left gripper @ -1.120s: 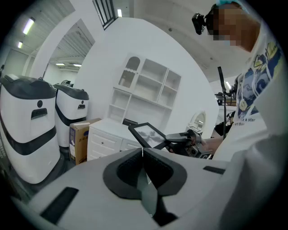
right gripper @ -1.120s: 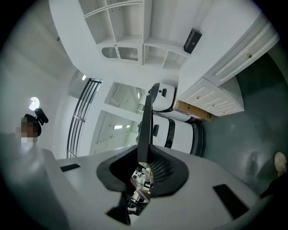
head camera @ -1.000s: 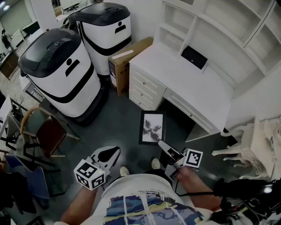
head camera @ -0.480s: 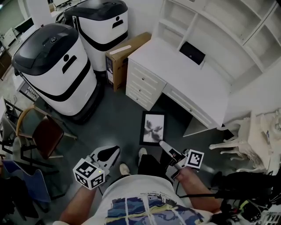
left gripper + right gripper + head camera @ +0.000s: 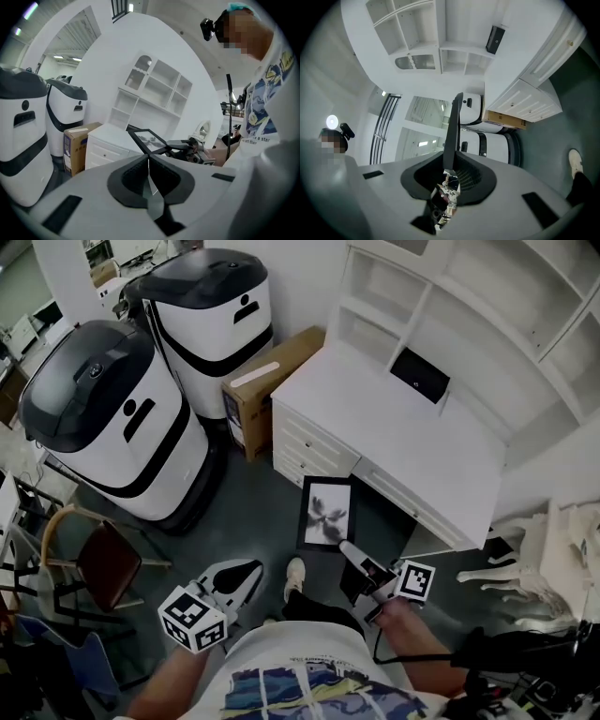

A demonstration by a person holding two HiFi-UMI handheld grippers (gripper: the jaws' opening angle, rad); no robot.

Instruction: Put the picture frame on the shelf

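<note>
The picture frame [image 5: 325, 513], black-edged with a pale print, hangs flat above the grey floor just in front of the white desk [image 5: 375, 432]. My right gripper [image 5: 348, 547] is shut on its near edge. In the right gripper view the frame [image 5: 453, 126] stands edge-on between the jaws. The white shelf unit [image 5: 497, 306] rises from the back of the desk, its compartments bare. My left gripper [image 5: 251, 570] hangs shut and empty to the left of the frame. From the left gripper view the frame [image 5: 146, 138] and the right gripper [image 5: 187, 146] show ahead.
A black box [image 5: 419, 375] lies at the back of the desktop. Two large white-and-black machines [image 5: 103, 418] and a cardboard box [image 5: 265, 381] stand left of the desk. Chairs [image 5: 98, 563] crowd the lower left; a white ornate chair [image 5: 539, 554] is at right.
The person has stepped forward, one foot now showing between the grippers. Both grippers moved along with the body; the frame stays in the right gripper's hold.
</note>
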